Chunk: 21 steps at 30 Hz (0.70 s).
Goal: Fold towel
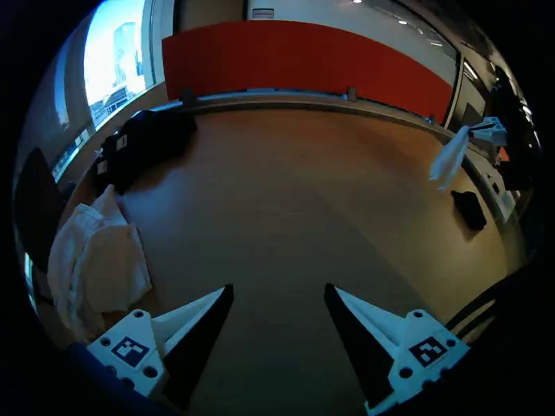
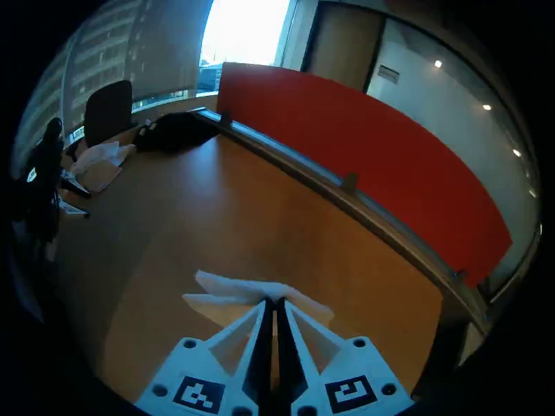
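The left gripper view rides on the left tool (image 1: 277, 287) above the bench (image 1: 291, 208) and faces straight across it to the red partition (image 1: 305, 59) at the far edge, the window (image 1: 114, 55) at its left. The right gripper view rides on the right tool (image 2: 274, 303), close behind the towel (image 2: 236, 291) at its tips, and looks slantwise along that partition toward the window. Both take in the bench top, the partition, the black bag (image 1: 149, 139) and the pile of white cloth (image 1: 97, 263), near in the first, far in the second.
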Motion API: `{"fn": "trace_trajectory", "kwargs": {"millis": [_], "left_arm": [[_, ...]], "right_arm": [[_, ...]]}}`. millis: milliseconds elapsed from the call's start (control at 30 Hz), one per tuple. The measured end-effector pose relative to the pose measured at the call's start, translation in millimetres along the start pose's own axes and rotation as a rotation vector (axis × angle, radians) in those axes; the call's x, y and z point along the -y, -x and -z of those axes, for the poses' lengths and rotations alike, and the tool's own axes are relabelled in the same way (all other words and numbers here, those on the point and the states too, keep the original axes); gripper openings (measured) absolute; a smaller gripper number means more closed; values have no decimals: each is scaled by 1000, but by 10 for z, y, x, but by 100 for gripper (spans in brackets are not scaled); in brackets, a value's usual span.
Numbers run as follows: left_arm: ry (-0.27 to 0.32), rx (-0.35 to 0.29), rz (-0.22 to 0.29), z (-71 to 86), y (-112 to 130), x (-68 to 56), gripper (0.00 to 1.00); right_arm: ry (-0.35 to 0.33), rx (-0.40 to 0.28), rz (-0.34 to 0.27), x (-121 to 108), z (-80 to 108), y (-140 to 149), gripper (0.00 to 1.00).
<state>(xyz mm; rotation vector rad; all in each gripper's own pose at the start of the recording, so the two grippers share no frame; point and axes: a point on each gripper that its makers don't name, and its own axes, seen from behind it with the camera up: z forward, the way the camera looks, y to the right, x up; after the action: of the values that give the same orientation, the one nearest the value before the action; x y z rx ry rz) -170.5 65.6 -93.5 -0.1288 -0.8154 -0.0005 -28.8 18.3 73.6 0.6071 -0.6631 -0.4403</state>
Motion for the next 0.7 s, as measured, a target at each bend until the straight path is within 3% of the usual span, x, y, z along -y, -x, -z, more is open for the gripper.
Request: {"fn": "trace_trajectory", "kwargs": {"millis": [700], "left_arm": [[-9, 11, -10, -21, -32, -129, 97]], "right_arm": [[94, 93, -45, -869, 271, 658, 5]]}}
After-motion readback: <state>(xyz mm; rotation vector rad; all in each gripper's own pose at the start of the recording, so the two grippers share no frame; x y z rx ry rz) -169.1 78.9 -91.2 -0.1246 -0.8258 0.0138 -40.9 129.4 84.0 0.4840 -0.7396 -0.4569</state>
